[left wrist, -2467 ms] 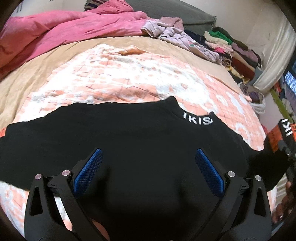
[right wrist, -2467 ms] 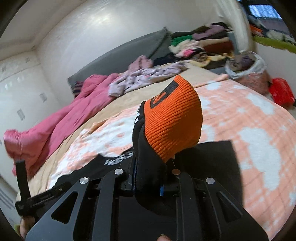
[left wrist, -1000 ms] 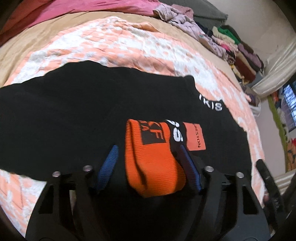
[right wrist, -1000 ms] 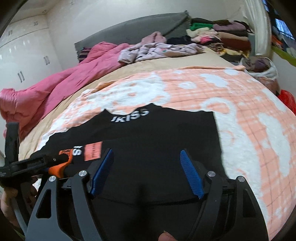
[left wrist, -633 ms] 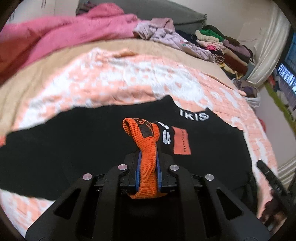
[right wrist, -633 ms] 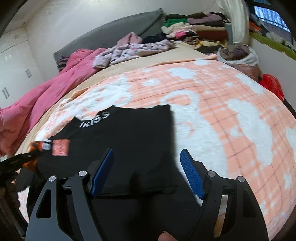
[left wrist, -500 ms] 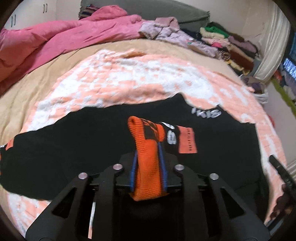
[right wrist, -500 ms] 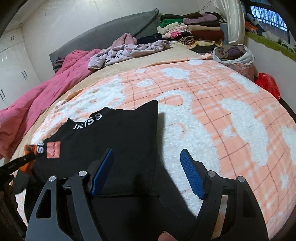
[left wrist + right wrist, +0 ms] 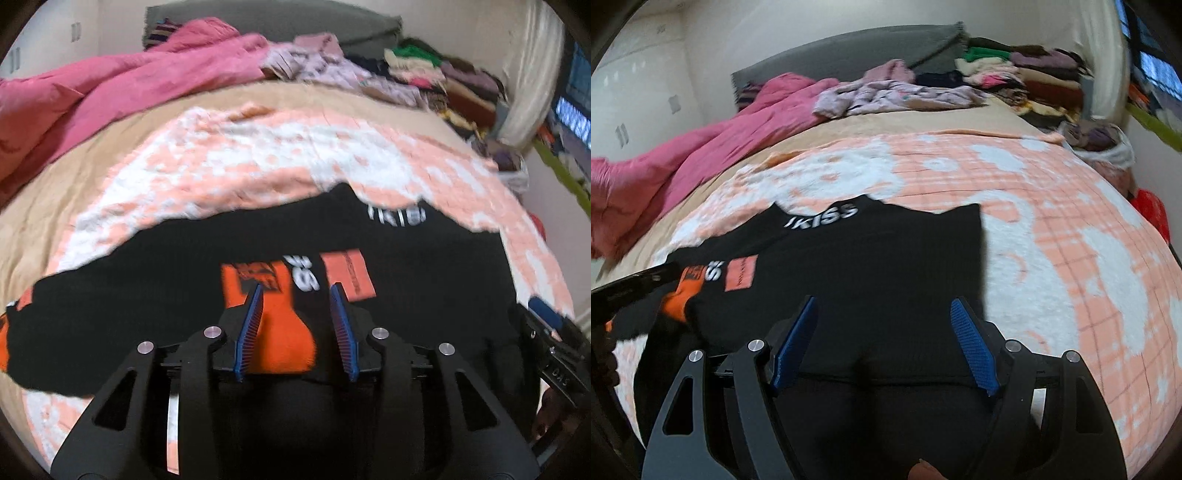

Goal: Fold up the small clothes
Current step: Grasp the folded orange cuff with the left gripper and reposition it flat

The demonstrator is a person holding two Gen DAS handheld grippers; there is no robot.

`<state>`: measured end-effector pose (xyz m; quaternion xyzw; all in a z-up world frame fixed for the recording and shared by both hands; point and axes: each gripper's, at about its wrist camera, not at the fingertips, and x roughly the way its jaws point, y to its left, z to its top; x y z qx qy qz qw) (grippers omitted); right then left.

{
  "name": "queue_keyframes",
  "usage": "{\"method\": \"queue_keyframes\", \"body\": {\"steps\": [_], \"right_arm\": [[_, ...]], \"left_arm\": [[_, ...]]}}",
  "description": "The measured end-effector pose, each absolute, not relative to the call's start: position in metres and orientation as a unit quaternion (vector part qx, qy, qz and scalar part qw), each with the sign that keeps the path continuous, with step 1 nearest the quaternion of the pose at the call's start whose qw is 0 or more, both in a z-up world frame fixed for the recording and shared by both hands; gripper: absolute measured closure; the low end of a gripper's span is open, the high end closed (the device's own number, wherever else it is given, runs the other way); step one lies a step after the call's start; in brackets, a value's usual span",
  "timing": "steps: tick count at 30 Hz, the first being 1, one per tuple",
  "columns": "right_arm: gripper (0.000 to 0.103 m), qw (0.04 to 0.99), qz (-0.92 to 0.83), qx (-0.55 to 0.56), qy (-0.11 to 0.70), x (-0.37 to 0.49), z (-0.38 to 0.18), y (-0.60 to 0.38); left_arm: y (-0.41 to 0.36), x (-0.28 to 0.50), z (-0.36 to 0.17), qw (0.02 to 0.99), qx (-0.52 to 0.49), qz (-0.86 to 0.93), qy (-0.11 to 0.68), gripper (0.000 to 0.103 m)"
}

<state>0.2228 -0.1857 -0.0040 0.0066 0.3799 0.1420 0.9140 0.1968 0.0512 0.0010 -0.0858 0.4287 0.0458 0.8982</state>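
On the bed: black top point(image 9: 886, 266) lies flat on the peach-and-white blanket point(image 9: 1071, 229), collar with white lettering at the far edge, hem near both tongs.
Left tongs: left tongs point(image 9: 297, 325) parted a little, blue pads either side of the orange cuff point(image 9: 280, 332); contact with the knit can't be read, and nothing looks pinched.
Right tongs: right tongs point(image 9: 882, 343) spread wide over the near hem, holding nothing.
Key relation: sleeve is laid across the body, its long axis running left to right, cuff end toward the left; left tongs sit right at it, right tongs well apart on the right half.
Other sleeve: seems to stretch out to the far left, orange showing at its tip point(image 9: 22, 301); left hand is the nearer one.
Materials: soft matte black jersey, ribbed orange knit cuff, orange patch point(image 9: 349, 275), fleecy blanket.
Beyond: pink duvet point(image 9: 701, 155), stacked clothes point(image 9: 1015, 74).
Judgement: one side looks folded in; the far-left sleeve likely comes next.
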Motion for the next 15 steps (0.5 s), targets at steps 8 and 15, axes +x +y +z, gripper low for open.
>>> {"method": "queue_keyframes", "body": {"steps": [8,15], "right_arm": [[0.03,0.9,0.133,-0.022,0.415,0.23,-0.025,-0.177],[0.031,0.885,0.111,-0.018,0.451,0.241,-0.045,-0.19]], "left_arm": [[0.047,0.202,-0.041,0.876,-0.066,0.053,0.475,0.07],[0.049,0.199,-0.041,0.878,-0.068,0.046,0.472,0.07]]}}
